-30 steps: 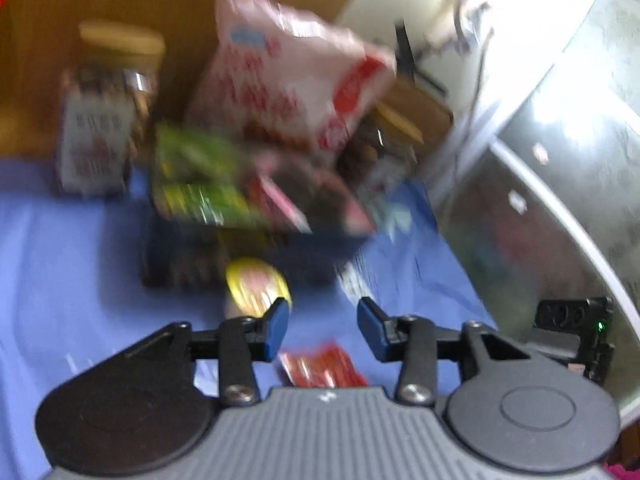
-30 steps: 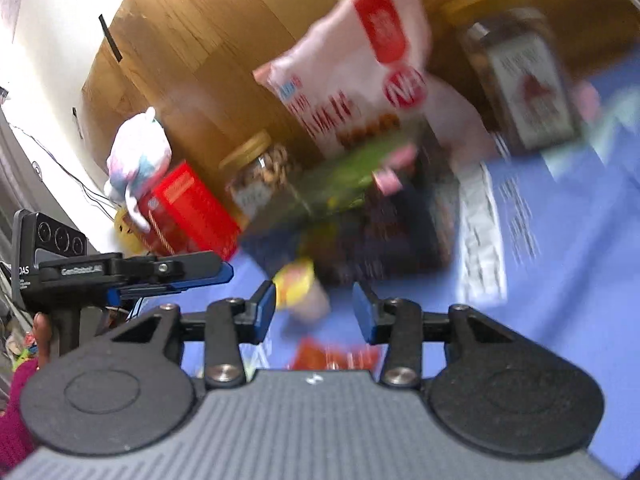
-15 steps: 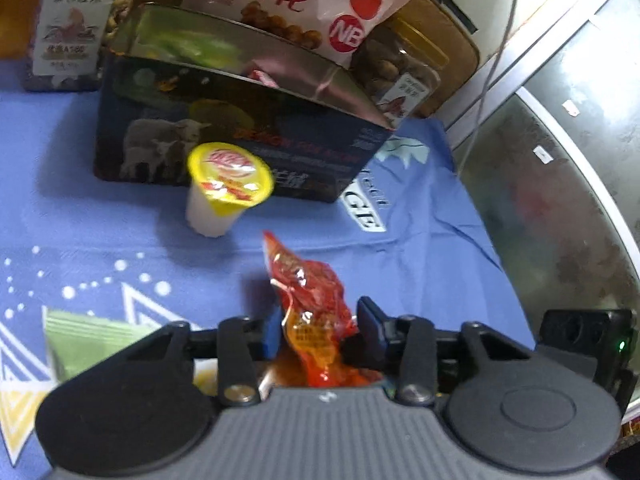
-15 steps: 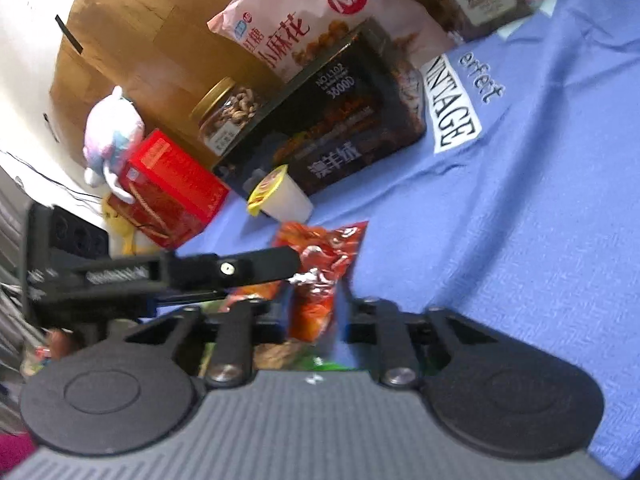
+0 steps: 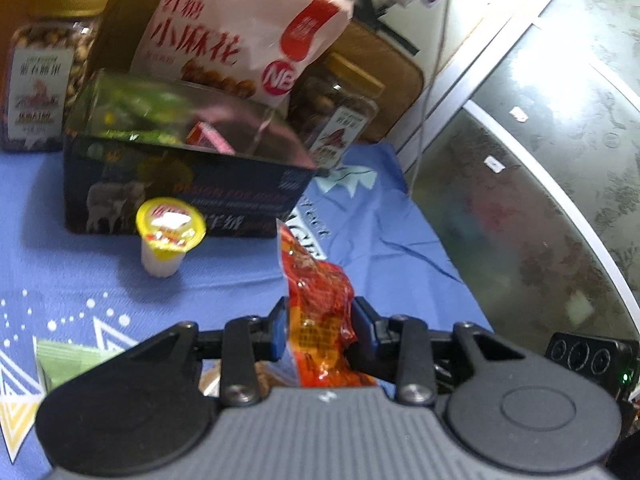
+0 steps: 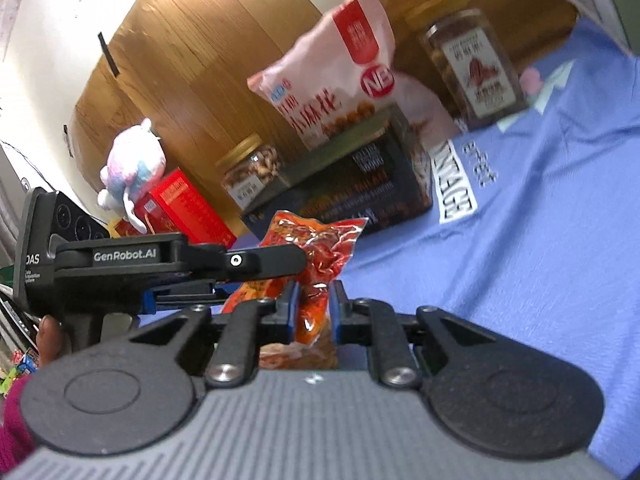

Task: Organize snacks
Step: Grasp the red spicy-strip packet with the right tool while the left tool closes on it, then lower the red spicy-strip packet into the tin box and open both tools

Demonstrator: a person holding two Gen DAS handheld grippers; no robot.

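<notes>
My left gripper [image 5: 319, 322] is shut on a red snack packet [image 5: 316, 292] and holds it above the blue cloth. My right gripper [image 6: 313, 300] is shut on a red packet [image 6: 320, 248] too; I cannot tell whether it is the same one. The left gripper's body [image 6: 160, 260] sits just left of it in the right wrist view. A dark open box [image 5: 188, 192] with green and pink snacks stands ahead, also in the right wrist view [image 6: 348, 188]. A yellow-lidded jelly cup [image 5: 168, 236] stands in front of the box.
A pink snack bag [image 5: 240, 44] leans behind the box. Nut jars stand at left [image 5: 44, 68] and right [image 5: 336, 112]. A red carton [image 6: 184, 208] and a plush toy [image 6: 132, 164] are far left. A green packet [image 5: 68, 360] lies on the blue cloth [image 5: 380, 240].
Both grippers closed on a red packet and lifted it off the cloth. The views have tilted up toward the box.
</notes>
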